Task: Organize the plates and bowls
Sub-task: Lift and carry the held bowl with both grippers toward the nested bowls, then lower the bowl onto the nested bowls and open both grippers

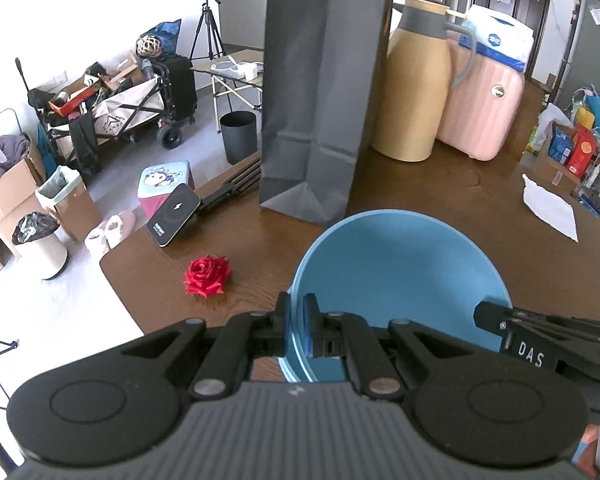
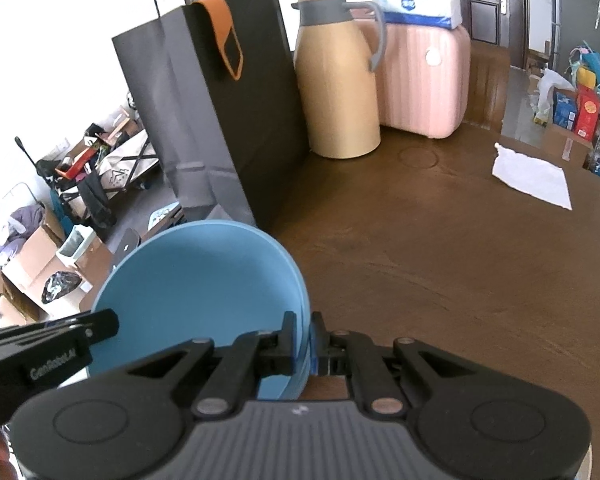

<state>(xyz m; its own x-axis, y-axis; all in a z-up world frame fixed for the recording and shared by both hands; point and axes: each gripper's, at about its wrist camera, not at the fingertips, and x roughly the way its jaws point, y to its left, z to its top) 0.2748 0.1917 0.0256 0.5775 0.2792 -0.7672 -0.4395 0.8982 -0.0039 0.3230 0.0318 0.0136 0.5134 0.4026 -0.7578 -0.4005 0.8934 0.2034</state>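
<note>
**Left wrist view: both your grippers clamp one blue bowl**

Left wrist view shows your left gripper (image 1: pixel 296 314) pinched tight on the near-left rim of the blue bowl (image 1: pixel 396 268), one finger outside the wall and one inside. In the same view your right gripper (image 1: pixel 486 314) reaches in from the right edge and meets the bowl's right rim. From the right wrist camera, your right gripper (image 2: pixel 302 334) is likewise closed on the rim, with the bowl (image 2: pixel 204 280) spreading out to its left, and your left gripper (image 2: pixel 108 320) comes in from the left edge onto the opposite rim.

The bowl is tilted, its open face turned toward both cameras, over the brown table (image 1: pixel 440 196). Just beyond it stands a black paper bag (image 1: pixel 320 100), upright. Right of the bag sit a tan jug (image 1: pixel 416 92) and a pink case (image 1: pixel 484 108), touching or nearly so. A red rose (image 1: pixel 207 276) lies on the table left of the bowl, and a white cloth (image 1: pixel 550 206) lies well apart on the right.
</note>
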